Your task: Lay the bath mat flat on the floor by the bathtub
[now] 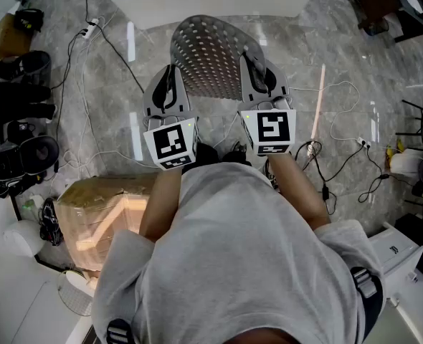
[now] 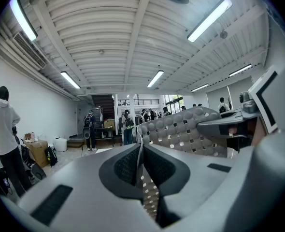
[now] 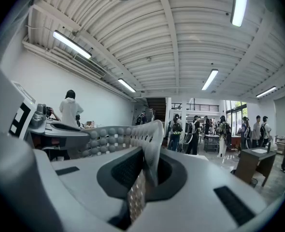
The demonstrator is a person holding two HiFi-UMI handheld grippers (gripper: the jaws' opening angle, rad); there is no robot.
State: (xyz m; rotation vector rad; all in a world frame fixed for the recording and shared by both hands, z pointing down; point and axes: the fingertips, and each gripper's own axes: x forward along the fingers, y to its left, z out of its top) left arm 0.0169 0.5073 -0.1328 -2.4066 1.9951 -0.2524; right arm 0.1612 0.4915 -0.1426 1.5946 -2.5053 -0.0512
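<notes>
Item, nearest: my left claw (image 1: 170, 77), moulded grey plastic, jaws pressed together on one edge of the bath mat (image 1: 210, 49). Item: my right claw (image 1: 254, 61), same make, pinching the opposite edge. The mat is grey and rubbery with a rounded outline, studded with bumps and punched with rows of small holes, arching between both claws. Beyond: veined grey marble floor (image 1: 340, 49). Farthest: the smooth white bathtub (image 1: 211, 2).
</notes>
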